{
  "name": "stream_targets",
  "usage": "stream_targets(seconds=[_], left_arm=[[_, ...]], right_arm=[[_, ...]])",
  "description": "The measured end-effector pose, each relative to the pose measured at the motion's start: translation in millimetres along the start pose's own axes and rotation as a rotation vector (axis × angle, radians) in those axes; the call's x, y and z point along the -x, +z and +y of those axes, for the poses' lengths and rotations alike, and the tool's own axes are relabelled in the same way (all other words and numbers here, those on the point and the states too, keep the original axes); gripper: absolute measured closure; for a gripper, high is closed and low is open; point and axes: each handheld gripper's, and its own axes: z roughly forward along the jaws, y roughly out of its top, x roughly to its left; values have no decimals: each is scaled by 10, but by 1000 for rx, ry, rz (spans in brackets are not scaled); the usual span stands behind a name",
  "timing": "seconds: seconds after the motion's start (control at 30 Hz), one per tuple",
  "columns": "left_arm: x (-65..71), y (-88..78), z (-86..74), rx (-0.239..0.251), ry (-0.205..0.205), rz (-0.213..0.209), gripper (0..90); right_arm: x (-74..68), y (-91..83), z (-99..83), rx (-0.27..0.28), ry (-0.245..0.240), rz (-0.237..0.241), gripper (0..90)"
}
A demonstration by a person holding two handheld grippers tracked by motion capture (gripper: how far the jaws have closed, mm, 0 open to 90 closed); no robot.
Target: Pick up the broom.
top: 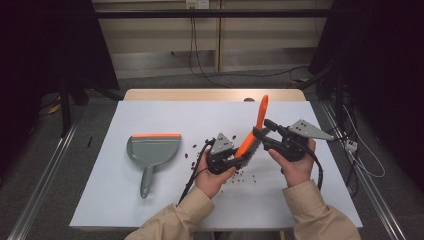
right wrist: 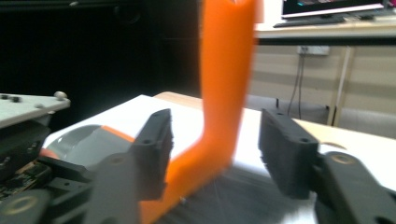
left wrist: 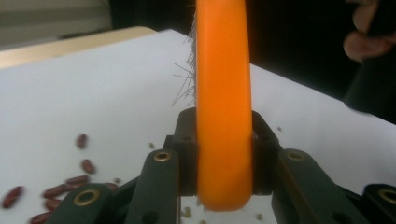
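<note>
Orange brush [top: 252,134] clamped in left gripper [top: 226,156], right gripper [top: 260,133] released; grey dustpan [top: 151,150] holds nothing

In the right gripper view the orange brush [right wrist: 224,88] is smeared by motion blur, its top cut off by the picture's upper edge. In the left gripper view its handle also runs past the top edge, hiding most of the bristles [left wrist: 187,84]. The beans [top: 240,176] on the desk [top: 150,210] are too small to count in the high view.

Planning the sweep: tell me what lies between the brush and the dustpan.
Nothing solid: a few scattered red beans and bare white table lie between the orange brush, clamped in the left gripper, and the grey dustpan.
</note>
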Motion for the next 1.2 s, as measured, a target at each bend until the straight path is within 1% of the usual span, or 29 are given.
stream_targets(seconds=[0.03,0.07,0.1,0.13,0.17,0.2,0.3,0.33,0.37,0.4,0.43,0.47,0.5,0.53,0.57,0.6,0.63,0.67,0.7,0.73,0.77,0.8,0.83,0.87,0.9,0.93,1.0,1.13,1.2], left_arm=[[-23,-36,12,11,-7,25,706],[-39,-55,17,17,-12,36,707],[-59,-82,24,29,-7,63,707],[-73,-101,28,30,4,78,707],[-85,-120,31,40,-1,95,707],[-88,-129,34,42,5,109,707],[-33,-130,40,57,51,139,705],[10,-125,46,51,83,146,700],[56,-119,47,62,110,159,691],[89,-117,55,69,128,165,691],[114,-124,66,79,155,178,686],[114,-124,66,79,155,178,686],[129,-135,73,82,177,181,671],[131,-138,70,82,186,188,671],[125,-140,68,80,191,192,657],[108,-146,70,82,173,199,602],[92,-166,76,91,172,192,541],[74,-194,84,101,157,163,557],[58,-223,94,110,144,155,609],[41,-256,102,112,144,165,519],[15,-292,109,106,145,167,440],[-7,-316,109,110,128,165,385],[-55,-366,109,104,111,154,351],[-87,-401,109,96,107,146,347],[-128,-459,106,96,103,140,333],[-166,-508,105,96,114,138,293],[-245,-604,97,97,100,114,261],[-363,-778,84,104,87,105,188],[-411,-880,78,112,93,109,169]], right_arm=[[-23,11,-11,1,17,-17,360],[-57,27,-37,-6,58,-31,329],[-108,73,-77,-33,107,-19,325],[-108,73,-77,-33,107,-19,325],[-173,137,-113,-53,144,-18,312],[-173,137,-113,-53,144,-18,312],[-268,257,-138,-72,197,-4,292],[-331,357,-138,-96,232,-29,226],[-356,403,-131,-101,260,-38,219],[-356,403,-131,-101,260,-38,219],[-370,475,-119,-135,295,-82,300],[-370,475,-119,-135,295,-82,300],[-348,506,-118,-124,358,-65,377],[-348,506,-118,-124,358,-65,377],[-336,507,-109,-118,384,-53,436],[-324,500,-97,-111,415,-40,537],[-289,494,-83,-109,432,-16,607],[-251,493,-84,-102,470,6,708],[-210,496,-85,-94,440,6,712],[-181,486,-66,-92,414,-23,713],[-140,478,-57,-95,406,-28,713],[-102,465,-48,-104,408,-31,713],[-79,456,-38,-109,386,-43,713],[-48,438,-15,-131,334,-59,713],[-28,423,1,-147,311,-70,712],[10,397,22,-168,289,-71,713],[72,358,60,-222,256,-66,713],[159,294,101,-304,188,-96,713],[191,263,114,-334,155,-104,712]])
